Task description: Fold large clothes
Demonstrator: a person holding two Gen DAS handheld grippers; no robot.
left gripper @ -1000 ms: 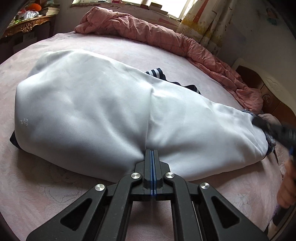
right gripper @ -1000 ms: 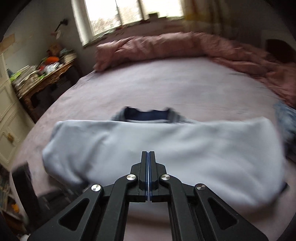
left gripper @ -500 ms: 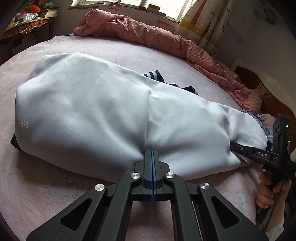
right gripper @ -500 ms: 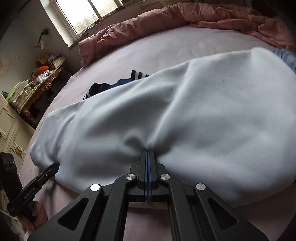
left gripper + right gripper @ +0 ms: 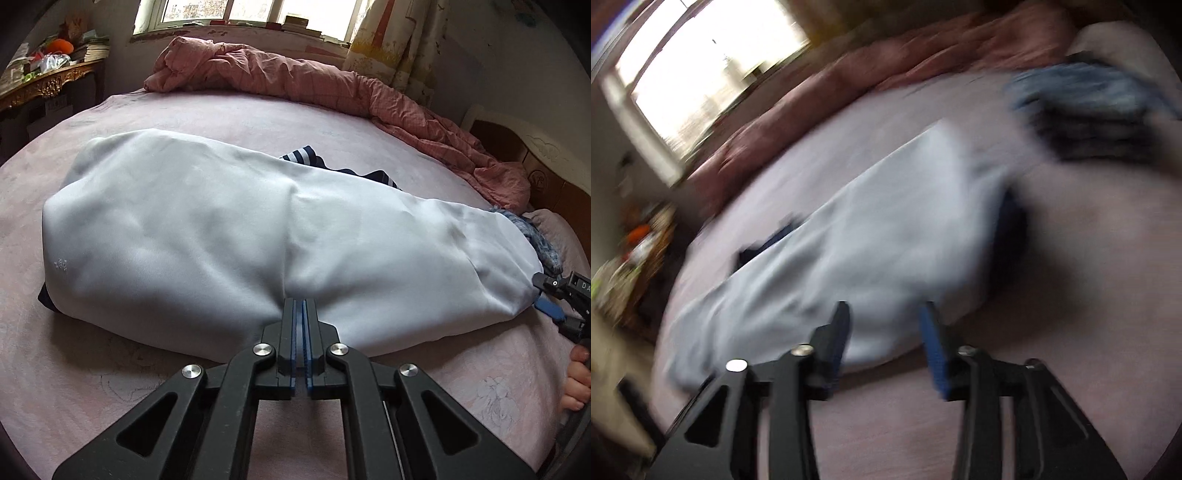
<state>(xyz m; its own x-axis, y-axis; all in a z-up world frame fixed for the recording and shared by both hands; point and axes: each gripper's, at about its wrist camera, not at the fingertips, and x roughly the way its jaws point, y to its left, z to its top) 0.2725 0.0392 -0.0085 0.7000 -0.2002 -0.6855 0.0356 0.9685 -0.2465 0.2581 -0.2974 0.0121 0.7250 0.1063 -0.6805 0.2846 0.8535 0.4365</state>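
A large pale grey garment (image 5: 229,236) with navy striped trim (image 5: 303,155) lies folded across the pink bed. My left gripper (image 5: 299,306) is nearly shut at the garment's near edge, a thin slit between its blue pads; whether it still pinches cloth is not clear. My right gripper (image 5: 884,314) is open and empty just off the garment (image 5: 871,240), in a blurred view. It also shows at the right edge of the left wrist view (image 5: 554,295), beside the garment's right end.
A crumpled pink quilt (image 5: 332,85) runs along the far side of the bed (image 5: 110,369). A blue checked cloth (image 5: 535,236) lies at the right. A cluttered gilt side table (image 5: 48,81) stands far left, a wooden headboard (image 5: 546,173) at the right.
My right gripper has opened, let go of the garment and pulled back to the right. My left gripper's pads have parted slightly. The garment has settled flat.
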